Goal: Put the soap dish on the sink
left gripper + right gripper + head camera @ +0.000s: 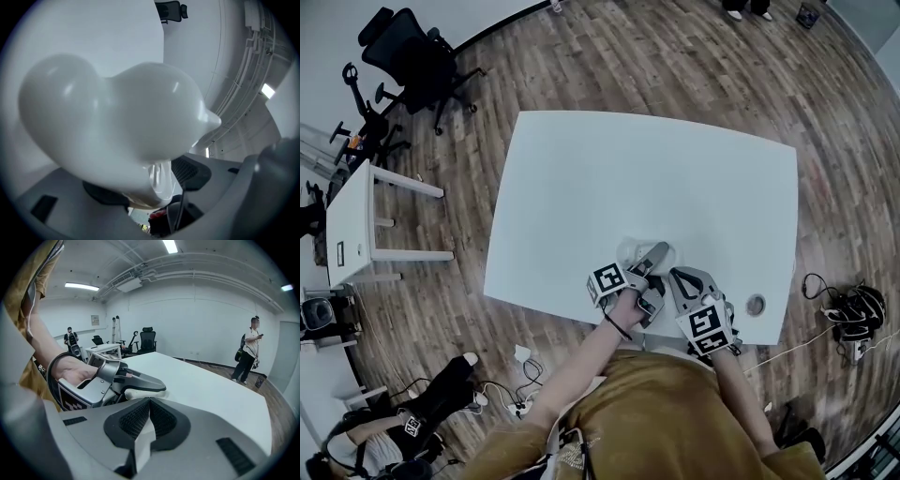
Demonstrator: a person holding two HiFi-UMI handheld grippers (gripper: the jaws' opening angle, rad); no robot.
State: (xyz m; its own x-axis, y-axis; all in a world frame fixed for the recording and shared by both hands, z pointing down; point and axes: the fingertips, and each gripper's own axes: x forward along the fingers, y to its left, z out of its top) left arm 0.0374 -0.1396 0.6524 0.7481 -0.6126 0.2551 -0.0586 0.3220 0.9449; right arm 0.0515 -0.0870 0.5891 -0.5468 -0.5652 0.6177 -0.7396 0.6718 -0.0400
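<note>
White soap dish (117,126) lies at the counter (656,178) edge nearest the person, between the parted jaws of the left claw (649,275). Right claw (149,401), jaws together and empty, is at that same edge.

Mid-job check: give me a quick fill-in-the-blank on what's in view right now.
1. The left gripper has the glossy ___ soap dish between its jaws.
2. The right gripper's jaws hold ___.
3. The black office chair stands on the ___ floor.
Missing: white; nothing; wooden.
</note>
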